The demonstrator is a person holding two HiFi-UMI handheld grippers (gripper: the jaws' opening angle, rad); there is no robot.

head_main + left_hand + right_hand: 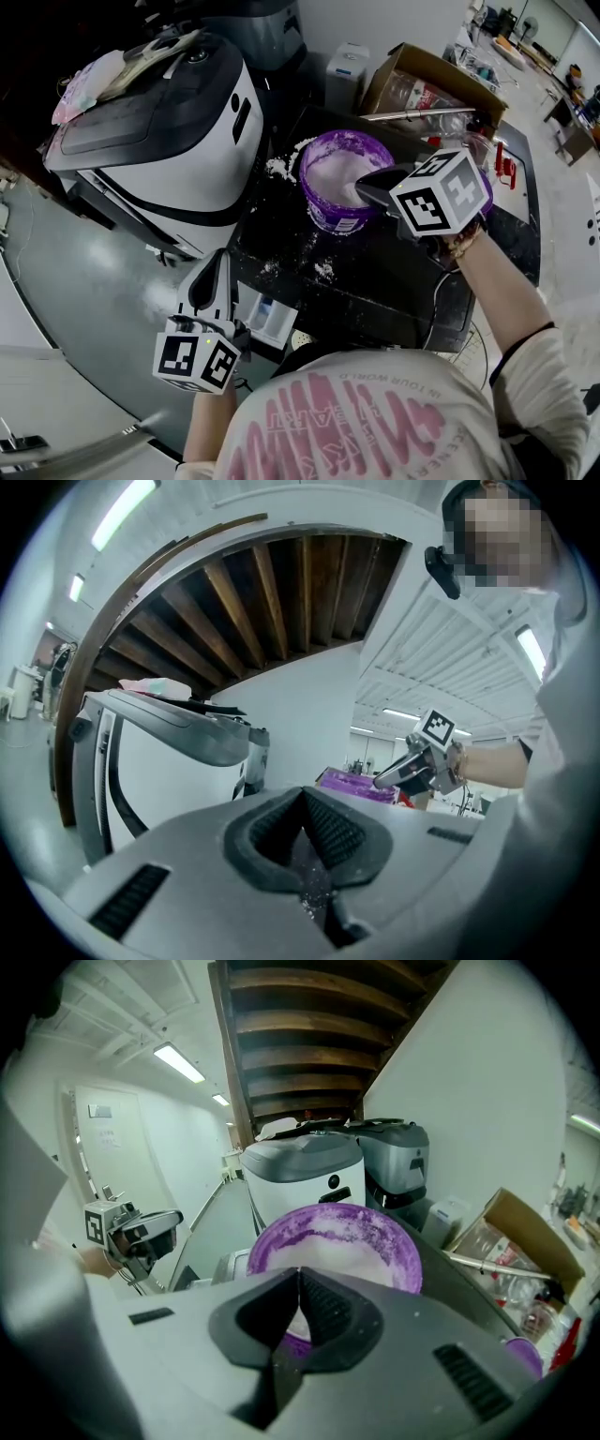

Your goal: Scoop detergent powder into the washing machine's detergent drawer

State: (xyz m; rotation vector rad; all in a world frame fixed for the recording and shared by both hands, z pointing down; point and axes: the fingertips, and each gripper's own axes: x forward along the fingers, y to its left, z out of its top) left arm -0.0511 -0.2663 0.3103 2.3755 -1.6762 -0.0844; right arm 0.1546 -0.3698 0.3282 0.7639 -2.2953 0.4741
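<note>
A: How much of the purple tub (330, 159) shows from the head view?
B: Its right rim sits behind the right gripper (364, 192); whether the tips touch the powder (334, 176) I cannot tell
A: And the drawer (272, 321)?
B: Partly covered by the left gripper (218, 262) and the person's shoulder (309, 367). In the right gripper view that gripper's own body hides the tub's near half, and the shirt (375, 427) print is cut off below

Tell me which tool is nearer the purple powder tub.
Right. The right tool points down over the rim of the purple tub; the left tool is apart from it, beside the detergent drawer.
</note>
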